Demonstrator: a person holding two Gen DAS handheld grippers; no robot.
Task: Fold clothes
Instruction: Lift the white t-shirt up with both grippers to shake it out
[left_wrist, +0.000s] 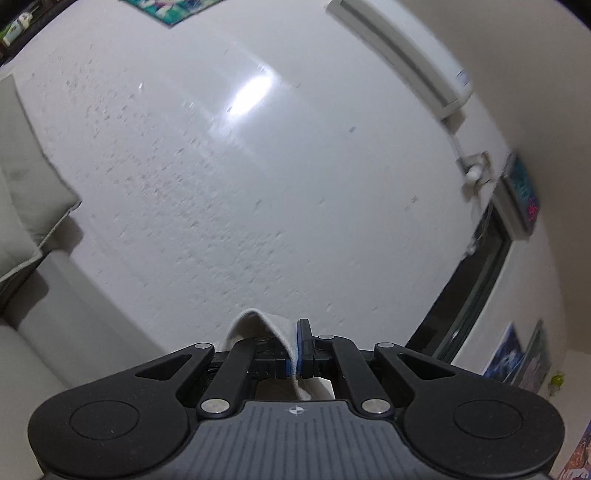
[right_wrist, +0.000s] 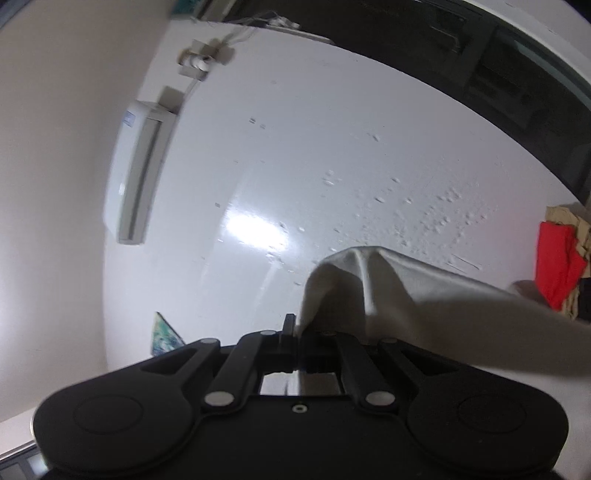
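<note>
Both grippers are held high and point slightly upward at a white wall. My left gripper (left_wrist: 295, 347) is shut on a fold of white cloth (left_wrist: 258, 325), which loops over its left finger and hangs down behind the jaws. My right gripper (right_wrist: 296, 334) is shut on the same kind of white cloth (right_wrist: 406, 291); it bunches above the jaws and drapes away to the right edge of the right wrist view. The rest of the garment is hidden below both cameras.
A white air conditioner (left_wrist: 402, 51) hangs on the wall beside a dark window (left_wrist: 472, 280). Grey sofa cushions (left_wrist: 26, 192) show at the left. A pile of red and tan clothes (right_wrist: 561, 262) sits at the right. Posters (left_wrist: 517, 362) hang on the side wall.
</note>
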